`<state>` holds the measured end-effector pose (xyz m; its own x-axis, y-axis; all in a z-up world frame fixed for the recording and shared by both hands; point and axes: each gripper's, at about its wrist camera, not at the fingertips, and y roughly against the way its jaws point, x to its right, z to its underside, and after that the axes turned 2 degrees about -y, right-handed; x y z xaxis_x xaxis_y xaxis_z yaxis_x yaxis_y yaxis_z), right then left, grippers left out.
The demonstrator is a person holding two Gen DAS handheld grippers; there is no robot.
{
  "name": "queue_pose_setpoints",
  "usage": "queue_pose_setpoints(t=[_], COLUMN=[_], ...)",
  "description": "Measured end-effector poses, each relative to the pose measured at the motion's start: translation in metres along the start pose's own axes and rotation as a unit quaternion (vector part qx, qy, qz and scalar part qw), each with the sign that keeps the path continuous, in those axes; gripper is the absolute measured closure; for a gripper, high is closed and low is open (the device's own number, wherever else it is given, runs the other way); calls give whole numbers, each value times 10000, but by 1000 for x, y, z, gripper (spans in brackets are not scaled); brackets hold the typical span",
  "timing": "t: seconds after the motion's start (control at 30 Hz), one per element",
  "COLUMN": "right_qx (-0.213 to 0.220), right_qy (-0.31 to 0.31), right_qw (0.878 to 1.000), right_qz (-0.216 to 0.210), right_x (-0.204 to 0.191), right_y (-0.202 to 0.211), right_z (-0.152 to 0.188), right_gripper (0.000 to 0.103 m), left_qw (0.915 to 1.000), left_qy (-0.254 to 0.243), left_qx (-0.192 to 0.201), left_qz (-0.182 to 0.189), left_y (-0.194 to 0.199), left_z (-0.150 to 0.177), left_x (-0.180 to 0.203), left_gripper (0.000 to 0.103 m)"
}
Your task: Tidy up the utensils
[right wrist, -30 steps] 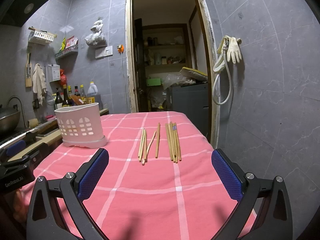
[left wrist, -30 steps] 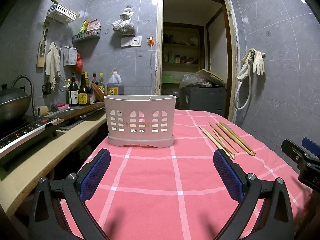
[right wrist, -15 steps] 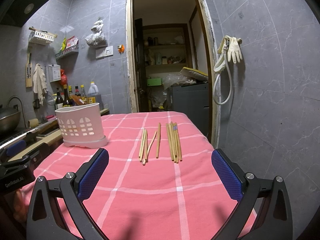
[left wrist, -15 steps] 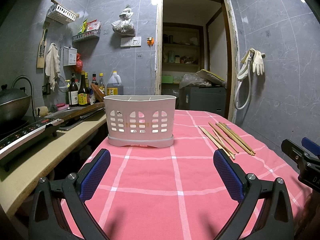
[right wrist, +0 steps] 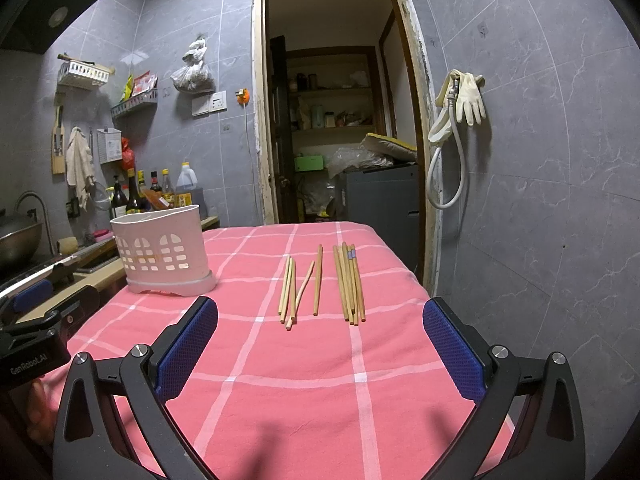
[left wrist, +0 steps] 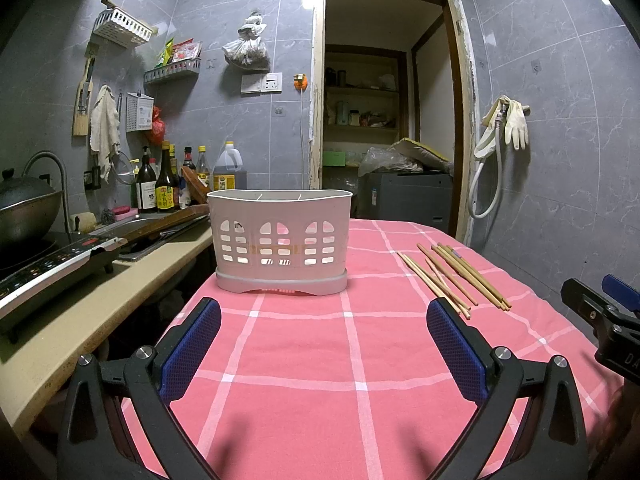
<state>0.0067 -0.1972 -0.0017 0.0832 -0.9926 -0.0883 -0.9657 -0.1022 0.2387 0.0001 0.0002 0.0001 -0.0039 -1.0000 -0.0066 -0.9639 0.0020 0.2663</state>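
Left tongs (left wrist: 323, 346) hung released over the pink-checked tabletop (left wrist: 304, 360), nothing between the blue pads. Right tongs (right wrist: 320, 344) were spread wide too, empty. Bare cloth lay ahead of both. At the right tongs' 12 o'clock, the chopsticks (right wrist: 320, 284) lay loose in two clusters. At the left tongs' 12 o'clock stood the white slotted utensil basket (left wrist: 280, 240), near the tabletop's left edge; its contents couldn't be made out.
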Motion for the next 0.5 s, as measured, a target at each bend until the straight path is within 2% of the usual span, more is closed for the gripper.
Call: queue_pose_setpoints(t=[0.5], right_qx=[-7], right_qy=[-3], right_qw=[10000], right_qz=[-1], right_x=[-1], right_y=[-1], right_z=[0], right_gripper=[0], left_qw=[10000], left_qy=[-1], left_qx=[-2], left_qz=[0], left_y=[0], left_z=[0], left_x=[0], left_gripper=[2])
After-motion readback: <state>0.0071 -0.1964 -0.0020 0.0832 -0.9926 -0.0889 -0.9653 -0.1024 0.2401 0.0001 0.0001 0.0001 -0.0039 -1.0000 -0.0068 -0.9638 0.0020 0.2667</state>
